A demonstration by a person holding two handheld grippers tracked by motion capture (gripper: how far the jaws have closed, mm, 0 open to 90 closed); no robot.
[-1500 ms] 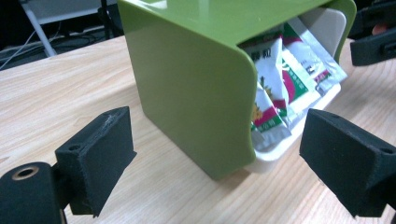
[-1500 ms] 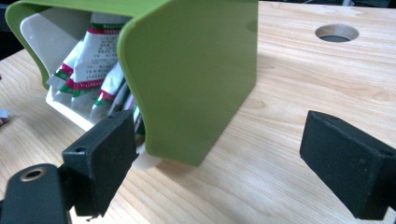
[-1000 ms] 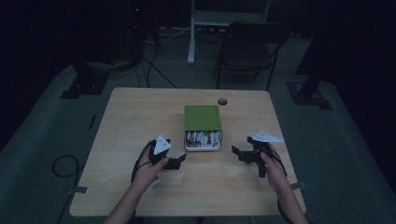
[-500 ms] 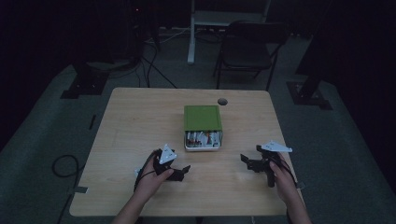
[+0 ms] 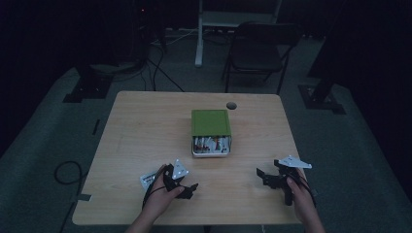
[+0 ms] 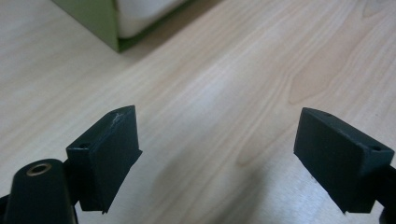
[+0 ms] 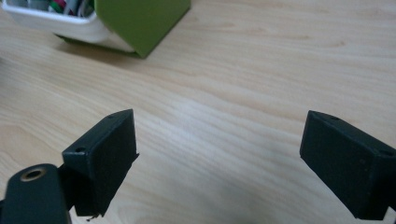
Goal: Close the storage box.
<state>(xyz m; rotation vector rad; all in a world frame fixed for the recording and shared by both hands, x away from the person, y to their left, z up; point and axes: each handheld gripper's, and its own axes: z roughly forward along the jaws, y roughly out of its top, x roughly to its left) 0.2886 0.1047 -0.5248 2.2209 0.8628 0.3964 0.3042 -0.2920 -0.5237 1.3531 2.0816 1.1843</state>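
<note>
The left gripper (image 5: 190,187) sits low over the near left part of the table (image 5: 145,126), its jaws spread wide with nothing but bare wood between them, as the left gripper view (image 6: 217,149) shows; its jaws have just been closing slightly, though they stand far apart and hold nothing; the right gripper (image 5: 262,177) hovers over the near right part, jaws likewise wide and empty in the right gripper view (image 7: 219,154); between the two and farther up the table, well apart from both, lies the green box (image 5: 210,122), with a white tray (image 5: 212,146) of small items pushed out at its near end; in the left gripper view the box's corner (image 6: 93,18) lies at the upper left beyond the jaws; in the right gripper view the box (image 7: 140,18) and tray (image 7: 51,21) lie at the upper left.
</note>
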